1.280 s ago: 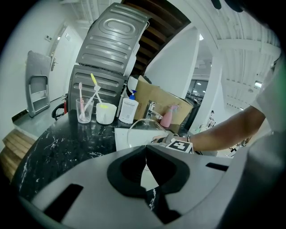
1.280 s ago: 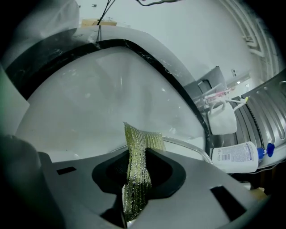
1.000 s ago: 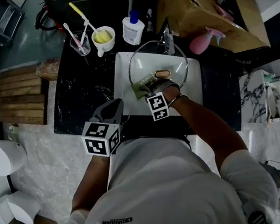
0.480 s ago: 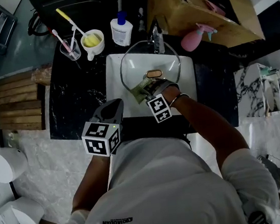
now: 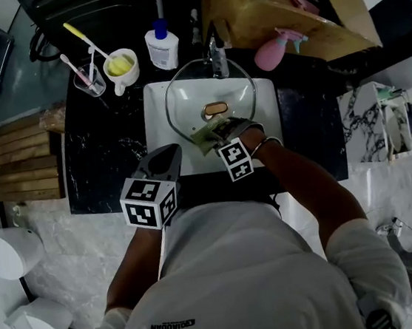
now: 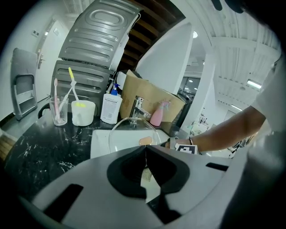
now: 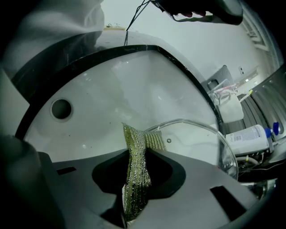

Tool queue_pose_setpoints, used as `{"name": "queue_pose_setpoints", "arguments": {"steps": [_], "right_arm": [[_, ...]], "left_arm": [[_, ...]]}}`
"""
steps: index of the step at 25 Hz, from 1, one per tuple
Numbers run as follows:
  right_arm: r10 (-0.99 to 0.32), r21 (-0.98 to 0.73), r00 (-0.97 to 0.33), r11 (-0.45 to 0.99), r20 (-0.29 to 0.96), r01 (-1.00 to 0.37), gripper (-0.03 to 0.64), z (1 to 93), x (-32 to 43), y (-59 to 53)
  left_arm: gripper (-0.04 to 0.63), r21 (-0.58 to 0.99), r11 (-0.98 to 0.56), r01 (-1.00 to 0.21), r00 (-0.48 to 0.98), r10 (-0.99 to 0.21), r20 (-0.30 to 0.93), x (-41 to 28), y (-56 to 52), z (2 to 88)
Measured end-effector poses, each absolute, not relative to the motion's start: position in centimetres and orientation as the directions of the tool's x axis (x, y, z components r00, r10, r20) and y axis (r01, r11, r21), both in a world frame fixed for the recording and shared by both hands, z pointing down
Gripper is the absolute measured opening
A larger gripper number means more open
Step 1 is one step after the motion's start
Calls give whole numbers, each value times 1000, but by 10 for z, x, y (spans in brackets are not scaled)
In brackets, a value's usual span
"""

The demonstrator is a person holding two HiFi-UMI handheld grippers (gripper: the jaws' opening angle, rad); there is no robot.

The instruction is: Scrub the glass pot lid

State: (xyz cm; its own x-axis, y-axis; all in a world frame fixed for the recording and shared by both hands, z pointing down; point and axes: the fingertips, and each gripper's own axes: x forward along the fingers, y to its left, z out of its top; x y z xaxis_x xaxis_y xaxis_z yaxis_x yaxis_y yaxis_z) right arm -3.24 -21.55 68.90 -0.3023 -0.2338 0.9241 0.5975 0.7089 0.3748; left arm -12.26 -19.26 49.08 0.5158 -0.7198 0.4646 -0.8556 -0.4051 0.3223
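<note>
One round glass pot lid (image 5: 187,99) lies inside the single white sink (image 5: 159,132), which is set in a black marbled worktop (image 5: 108,153). The lid is clear, with a thin metal rim and one small oval knob (image 5: 216,110) at its centre. There are two hand-held grippers. The right hand-held gripper (image 5: 219,133) is clamped on one green scouring pad (image 7: 134,152), a coarse, woven, glittery strip that stands folded between the jaws, its free end resting on the edge of the lid. The left hand-held gripper (image 6: 145,154) hangs over the near edge of the sink with its jaws pressed together and nothing between them. Each carries one cube with black-and-white square markers. Behind the sink stands one chrome tap (image 5: 216,53). To its left are one white plastic bottle (image 5: 163,50) with a blue cap, one white mug (image 5: 121,66) and one clear tumbler (image 5: 90,82) holding toothbrushes. To its right lies one pink spray bottle (image 5: 273,52) against one brown cardboard box (image 5: 261,4).
</note>
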Motion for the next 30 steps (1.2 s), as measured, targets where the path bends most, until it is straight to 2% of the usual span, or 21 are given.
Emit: {"name": "queue_pose_setpoints", "arguments": {"steps": [14, 20, 30], "right_arm": [[-23, 167, -309, 879, 951, 446, 103, 693, -15, -197], [112, 4, -378, 956, 919, 293, 103, 688, -17, -193], [263, -205, -373, 961, 890, 188, 97, 697, -11, -179]], "left_arm": [[15, 325, -426, -845, 535, -687, 492, -106, -198, 500], [15, 327, -431, -841, 541, -673, 505, -100, -197, 503], [15, 327, -452, -830, 557, -657, 507, -94, -195, 501]]}}
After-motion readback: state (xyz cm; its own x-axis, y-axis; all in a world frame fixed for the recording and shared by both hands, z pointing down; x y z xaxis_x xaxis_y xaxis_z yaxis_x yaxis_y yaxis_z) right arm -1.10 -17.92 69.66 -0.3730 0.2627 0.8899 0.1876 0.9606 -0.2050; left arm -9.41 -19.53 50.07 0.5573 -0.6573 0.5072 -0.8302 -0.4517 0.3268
